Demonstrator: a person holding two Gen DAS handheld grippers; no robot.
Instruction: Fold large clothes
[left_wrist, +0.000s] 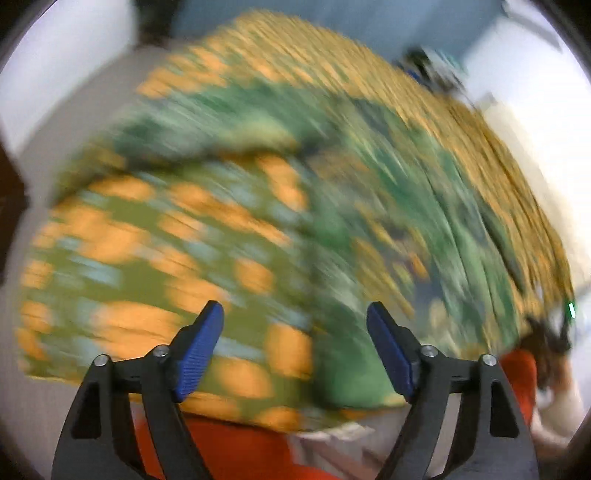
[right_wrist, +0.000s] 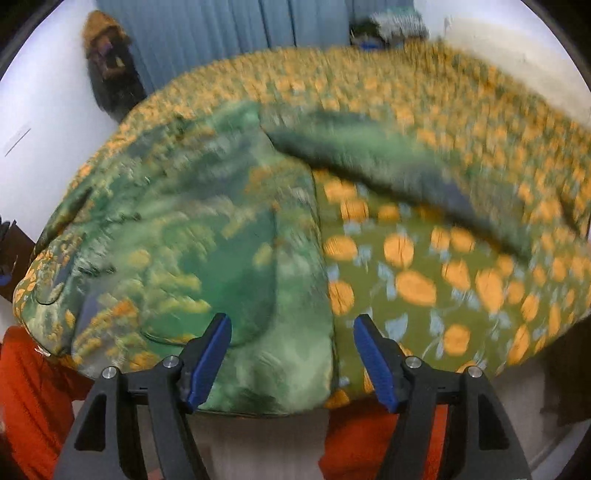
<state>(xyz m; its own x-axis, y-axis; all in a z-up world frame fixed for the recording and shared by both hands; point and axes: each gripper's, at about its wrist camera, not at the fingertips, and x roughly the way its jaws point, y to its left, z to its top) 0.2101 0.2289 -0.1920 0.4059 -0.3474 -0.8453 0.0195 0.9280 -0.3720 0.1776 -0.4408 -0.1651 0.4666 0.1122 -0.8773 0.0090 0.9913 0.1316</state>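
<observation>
item: green garment (right_wrist: 221, 236) with yellow print, lying on our flowered bed (right_wrist: 424, 266), long axis from near edge to far left corner. left claw (left_wrist: 295, 354) and right claw (right_wrist: 291, 358) both spread, empty.

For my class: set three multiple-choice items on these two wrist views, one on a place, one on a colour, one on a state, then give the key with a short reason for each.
1. In the right wrist view, where does the green garment lie?
A. on the orange-spotted bedcover
B. on the floor
C. hung on the curtain

2. What colour are the pads of the right gripper?
A. red
B. blue
C. white

3. What state is the left gripper in?
A. shut on the garment
B. shut on nothing
C. open, nothing between its pads

Key: 1 A, the garment is spread over the spotted cover. 2 B, both pads show blue. 3 C, its jaws stand wide apart above the cloth, gripping nothing.
</observation>
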